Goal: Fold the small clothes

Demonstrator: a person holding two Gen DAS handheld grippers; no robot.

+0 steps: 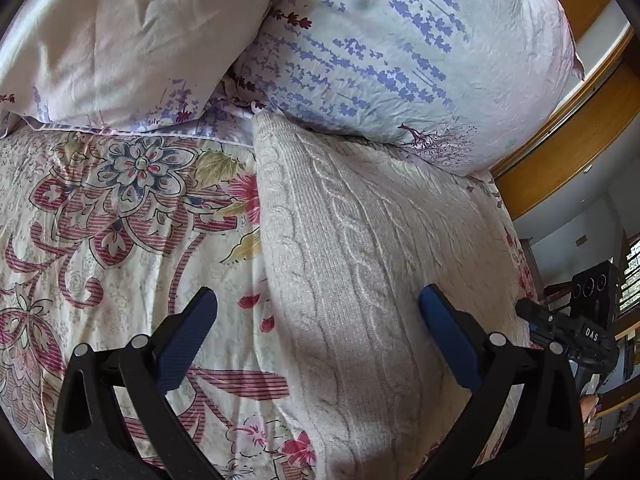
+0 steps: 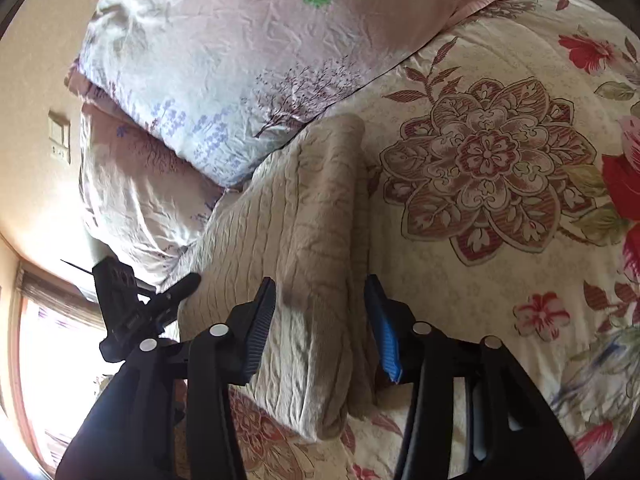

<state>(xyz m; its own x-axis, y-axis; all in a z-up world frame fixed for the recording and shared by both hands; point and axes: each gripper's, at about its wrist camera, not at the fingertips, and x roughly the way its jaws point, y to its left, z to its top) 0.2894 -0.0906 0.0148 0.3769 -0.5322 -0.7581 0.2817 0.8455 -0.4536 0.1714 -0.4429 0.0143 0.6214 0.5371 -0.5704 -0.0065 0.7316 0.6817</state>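
A cream cable-knit sweater (image 1: 360, 220) lies folded lengthwise on the floral quilt (image 1: 120, 208), its far end against the pillows. My left gripper (image 1: 318, 292) hovers open and wide over the near part, straddling the sweater's left edge; nothing is pinched. In the right wrist view the sweater (image 2: 280, 200) shows a raised folded ridge along its right side. My right gripper (image 2: 320, 280) has that ridge between its blue pads (image 2: 386, 332), and the cloth fills the gap. The right gripper's tip also shows at the left wrist view's right edge, the other gripper (image 1: 536, 312).
Two lavender-print pillows (image 1: 380, 40) (image 1: 120, 40) lie stacked against the head of the bed, one pillow (image 2: 240, 40) overlapping the sweater's far end. A wooden bed frame (image 1: 560, 160) runs along the right. A wall switch (image 2: 58, 136) and bright window (image 2: 48, 340) are beyond the bed.
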